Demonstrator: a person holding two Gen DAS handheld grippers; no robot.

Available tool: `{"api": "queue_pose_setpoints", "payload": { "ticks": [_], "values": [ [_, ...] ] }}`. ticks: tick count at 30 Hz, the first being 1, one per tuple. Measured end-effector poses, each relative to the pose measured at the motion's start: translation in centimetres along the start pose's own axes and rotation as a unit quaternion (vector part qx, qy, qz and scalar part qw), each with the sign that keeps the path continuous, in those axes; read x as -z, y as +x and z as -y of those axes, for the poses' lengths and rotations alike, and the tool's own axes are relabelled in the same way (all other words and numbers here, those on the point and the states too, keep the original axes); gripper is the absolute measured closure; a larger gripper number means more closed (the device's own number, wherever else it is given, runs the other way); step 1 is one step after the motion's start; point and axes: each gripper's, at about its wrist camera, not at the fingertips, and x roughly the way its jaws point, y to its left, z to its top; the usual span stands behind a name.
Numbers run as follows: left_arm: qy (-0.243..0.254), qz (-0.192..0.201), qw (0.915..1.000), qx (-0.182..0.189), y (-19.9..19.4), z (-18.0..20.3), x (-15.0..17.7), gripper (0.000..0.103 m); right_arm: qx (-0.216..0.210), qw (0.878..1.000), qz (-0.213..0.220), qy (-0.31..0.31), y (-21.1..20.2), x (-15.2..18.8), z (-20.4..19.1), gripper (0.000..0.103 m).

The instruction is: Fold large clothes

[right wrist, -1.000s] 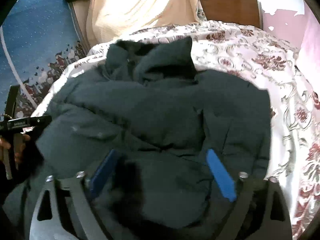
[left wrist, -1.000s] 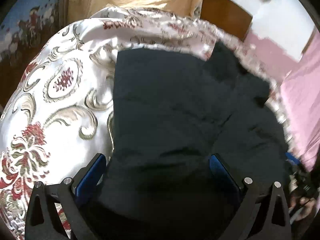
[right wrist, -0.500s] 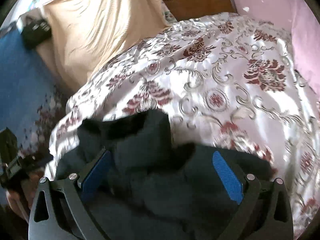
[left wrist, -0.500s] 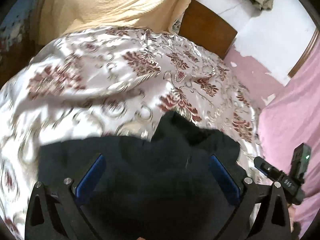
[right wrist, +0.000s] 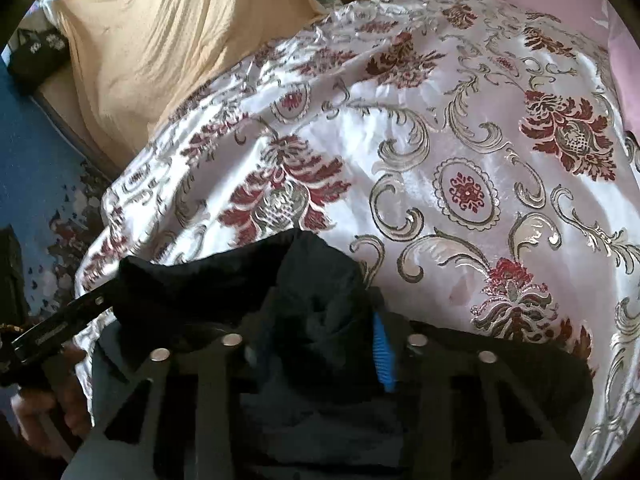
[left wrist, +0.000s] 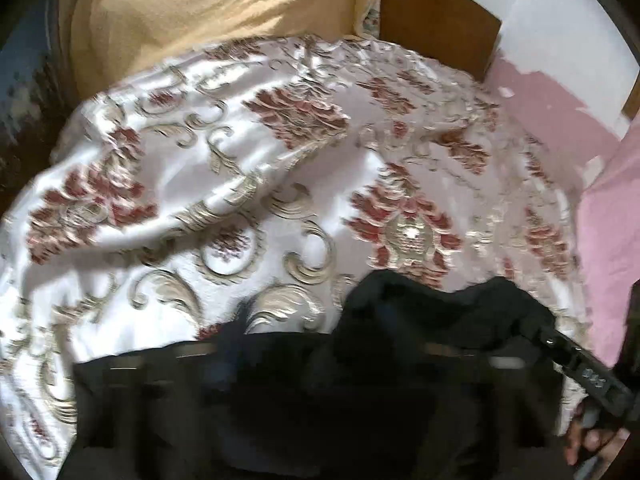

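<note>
Both grippers point steeply down over the near edge of the bed, side by side, each with a bunch of the dark jacket (right wrist: 320, 304) between its jaws.

The right gripper (right wrist: 320, 344) has its jaws drawn in narrow and closing; a thick fold of the jacket sits between them, and the blue pad (right wrist: 383, 354) of the one finger presses against the cloth. The other pad is hidden behind the fabric.

The left gripper (left wrist: 320, 364) is badly blurred in its own view. Its jaws are closing with dark cloth (left wrist: 420, 320) lying between them, but whether the pads already press on it cannot be told. In the right wrist view the same gripper (right wrist: 60, 328) comes in from the left edge, held by a hand (right wrist: 48, 408) whose fingers wrap its handle. In the left wrist view the right gripper's black body (left wrist: 580, 368) reaches in from the right, with a hand (left wrist: 592, 440) beneath it.

The jacket is gathered in a rumpled heap at the near edge of the bed, between the two grippers, its upper part humped up.

Beyond it lies the shiny white bedspread (right wrist: 460, 140) with red flowers and grey scrolls. At the far edge is a cream-yellow cloth (left wrist: 200, 12), beside a brown wooden headboard (left wrist: 432, 28). Pink fabric (left wrist: 612, 220) runs along the right edge. Blue patterned carpet (right wrist: 32, 152) covers the floor at the left.
</note>
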Motion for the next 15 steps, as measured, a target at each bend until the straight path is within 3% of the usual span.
{"api": "queue_pose_setpoints", "payload": {
  "ticks": [2,3,8,15],
  "values": [
    [0.007,-0.004,0.9998,0.019,-0.3,0.1,0.4,0.090,0.000,1.000,0.018,-0.006,-1.1,0.3,-0.2,0.082],
    [0.010,0.005,0.9998,0.017,-0.8,0.3,0.7,0.092,-0.005,1.000,0.023,-0.007,-1.7,0.4,-0.3,0.083],
    [-0.003,0.070,0.9964,0.047,-5.9,-0.9,2.7,0.096,-0.026,0.997,0.068,-0.035,-6.4,1.8,-0.8,0.089],
    [0.049,0.142,0.9861,0.070,-14.7,-1.5,8.5,0.097,-0.042,0.981,0.142,-0.125,-14.8,6.7,-1.4,0.094]
  ]
}}
